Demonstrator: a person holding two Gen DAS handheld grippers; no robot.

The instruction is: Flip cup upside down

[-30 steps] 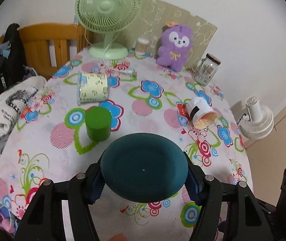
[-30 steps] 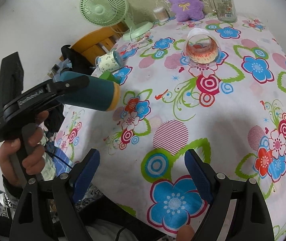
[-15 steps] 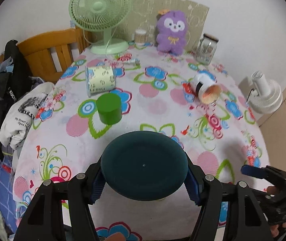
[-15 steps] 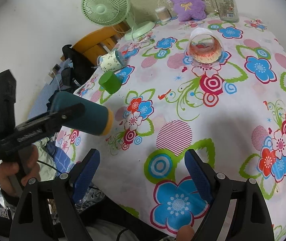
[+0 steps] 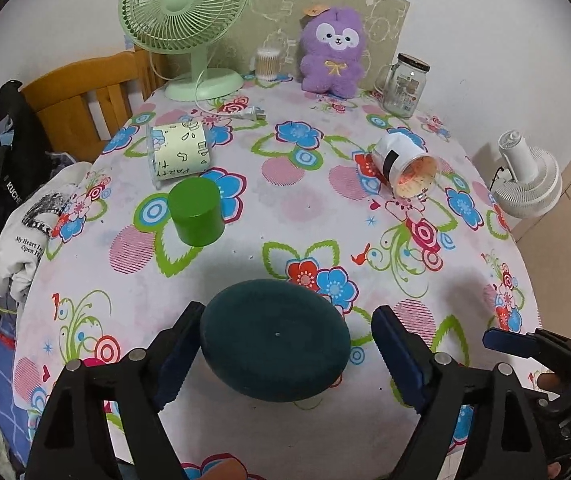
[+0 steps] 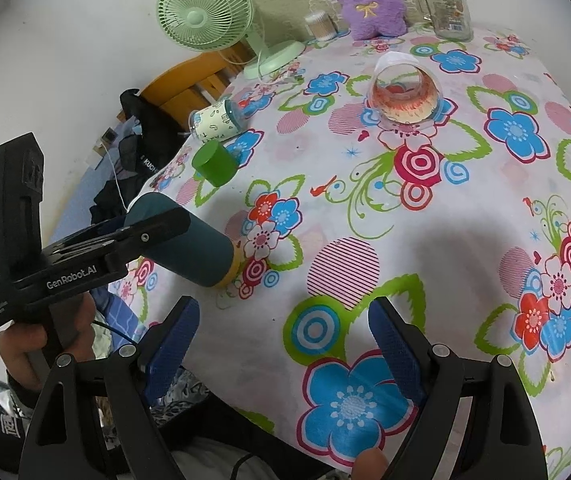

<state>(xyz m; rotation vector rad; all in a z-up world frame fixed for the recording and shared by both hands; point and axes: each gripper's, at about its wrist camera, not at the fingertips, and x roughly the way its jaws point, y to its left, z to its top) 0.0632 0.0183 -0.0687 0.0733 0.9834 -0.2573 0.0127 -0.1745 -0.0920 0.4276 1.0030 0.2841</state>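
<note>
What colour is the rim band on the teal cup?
Yellow-orange, on the teal cup; clearest in the right wrist view.

Even, fairly bright indoor light, soft shadows pooling on the floral tablecloth (image 5: pixel 309 208), strong fisheye bending with black vignetted corners in both views, everything sharp.

The table's (image 5: pixel 309 216) middle lies bare; a green cup (image 5: pixel 194 211) and patterned cup (image 5: pixel 177 154) crowd its left edge, a toppled clear cup (image 5: pixel 403 168) lies toward the right edge, and a fan (image 5: pixel 189 20), plush (image 5: pixel 333 52) and jar (image 5: pixel 403 84) line the far edge.
</note>
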